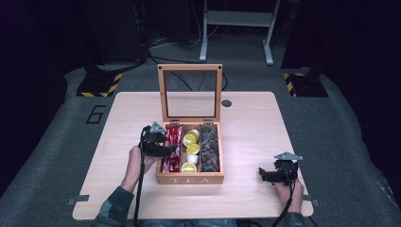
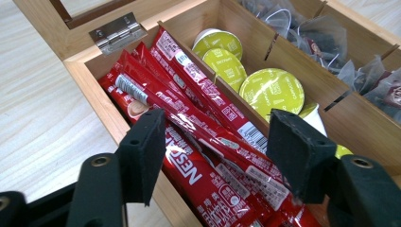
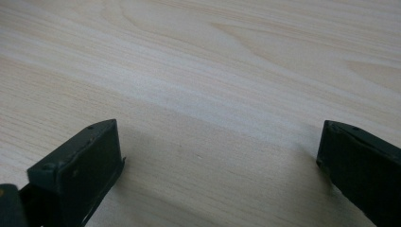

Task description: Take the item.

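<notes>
A wooden tea box [image 1: 189, 179] marked TEA stands mid-table with its glass lid [image 1: 190, 92] upright. Its left compartment holds red Nescafé sticks [image 2: 189, 137] [image 1: 172, 149], the middle one yellow-green capsules [image 2: 272, 90] [image 1: 191, 150], the right one grey tea bags [image 2: 326, 42] [image 1: 209, 147]. My left gripper [image 2: 217, 158] [image 1: 166, 150] hovers open just above the red sticks, jaws straddling them, nothing held. My right gripper [image 3: 215, 156] [image 1: 265, 176] rests low over bare table at the front right, open and empty.
The light wooden table [image 1: 250, 132] has a small dark disc [image 1: 226, 103] near its back edge. The box's wooden dividers [image 2: 265, 118] and hinge [image 2: 116, 32] lie close to my left jaws. Grey floor, dark stands and a white frame [image 1: 236, 28] sit beyond the table.
</notes>
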Demonstrator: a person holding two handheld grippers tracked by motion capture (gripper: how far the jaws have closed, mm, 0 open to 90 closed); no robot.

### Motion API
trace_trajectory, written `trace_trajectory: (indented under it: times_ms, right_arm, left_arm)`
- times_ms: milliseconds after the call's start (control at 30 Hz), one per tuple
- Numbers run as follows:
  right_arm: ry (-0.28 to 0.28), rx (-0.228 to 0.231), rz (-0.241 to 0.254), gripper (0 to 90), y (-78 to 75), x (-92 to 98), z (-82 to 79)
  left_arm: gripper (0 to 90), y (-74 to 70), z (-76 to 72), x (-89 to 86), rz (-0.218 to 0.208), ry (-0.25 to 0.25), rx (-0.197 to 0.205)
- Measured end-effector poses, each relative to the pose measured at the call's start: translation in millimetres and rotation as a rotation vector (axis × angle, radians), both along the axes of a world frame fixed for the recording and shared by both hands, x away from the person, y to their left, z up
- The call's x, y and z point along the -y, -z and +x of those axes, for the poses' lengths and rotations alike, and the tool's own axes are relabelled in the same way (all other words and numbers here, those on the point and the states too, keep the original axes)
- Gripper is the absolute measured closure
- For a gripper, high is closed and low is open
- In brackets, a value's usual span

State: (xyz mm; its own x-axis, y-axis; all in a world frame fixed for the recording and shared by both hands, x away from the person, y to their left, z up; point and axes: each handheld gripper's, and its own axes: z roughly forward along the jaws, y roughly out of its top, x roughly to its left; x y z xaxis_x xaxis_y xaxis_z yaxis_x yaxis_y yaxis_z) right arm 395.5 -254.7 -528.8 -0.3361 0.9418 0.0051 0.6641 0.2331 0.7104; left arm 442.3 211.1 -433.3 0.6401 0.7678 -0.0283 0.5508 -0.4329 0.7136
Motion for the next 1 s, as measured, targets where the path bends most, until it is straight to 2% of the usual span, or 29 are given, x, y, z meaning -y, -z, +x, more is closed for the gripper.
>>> trace_trajectory:
  times_ms: [167,367,433,800,1000]
  right_arm:
    - [0.0,0.002,0.0,0.0,0.1,0.0,0.0]
    - [0.0,0.002,0.0,0.0,0.1,0.0,0.0]
    - [0.0,0.0,0.0,0.0,0.0,0.1,0.0]
    - [-0.001,0.001,0.0,0.0,0.1,0.2,0.0]
    - [0.0,0.001,0.0,0.0,0.0,0.2,0.0]
  left_arm:
    - [41.8,4.4,5.0,3.1,0.029,-0.008,-0.019]
    - [45.0,8.2,8.6,3.4,0.022,-0.012,-0.045]
    - [46.3,8.7,8.8,3.5,0.032,-0.01,-0.055]
    - [54.5,11.8,8.3,1.3,0.02,-0.032,-0.064]
    - [58.2,10.7,9.0,2.3,0.05,-0.035,-0.068]
